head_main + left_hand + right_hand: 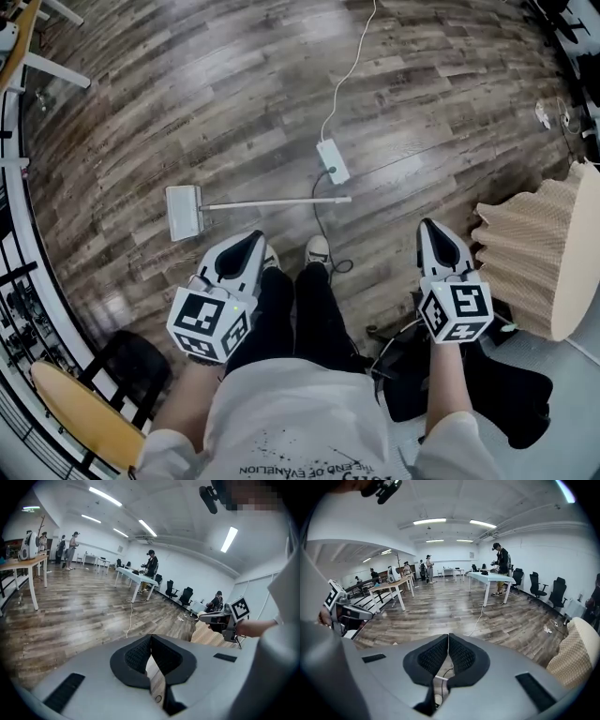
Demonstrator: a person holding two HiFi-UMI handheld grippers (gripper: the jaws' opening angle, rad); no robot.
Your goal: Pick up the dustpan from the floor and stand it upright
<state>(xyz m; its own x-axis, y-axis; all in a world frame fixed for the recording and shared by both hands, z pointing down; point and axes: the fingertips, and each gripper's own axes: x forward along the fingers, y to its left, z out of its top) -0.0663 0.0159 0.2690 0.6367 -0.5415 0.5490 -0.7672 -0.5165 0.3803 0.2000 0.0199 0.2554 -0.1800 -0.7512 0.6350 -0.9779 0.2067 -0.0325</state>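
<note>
Dustpan [185, 212]: flat on the floor [187, 94], handle end by the power strip [333, 160].
Left tongs [246, 246]: closed, empty, near the pan.
Right tongs [433, 239]: closed, empty, well apart from it.
Risk: the thin handle could twist in a grip, or snag the cable [317, 217] crossing under it.

From where I stand I count one dustpan [184, 212], one power strip [333, 160] and one white cable [349, 70]. There are two grippers, a left gripper [253, 238] and a right gripper [428, 228], each with one marker cube [208, 323]. Two shoes [318, 248] show, and one corrugated cardboard screen [534, 253]. Further off I count two black office chairs [536, 585], one white table [490, 578] and one wooden table [391, 587]. One person [501, 562] stands at the white table; the far figures are too small to count.
</note>
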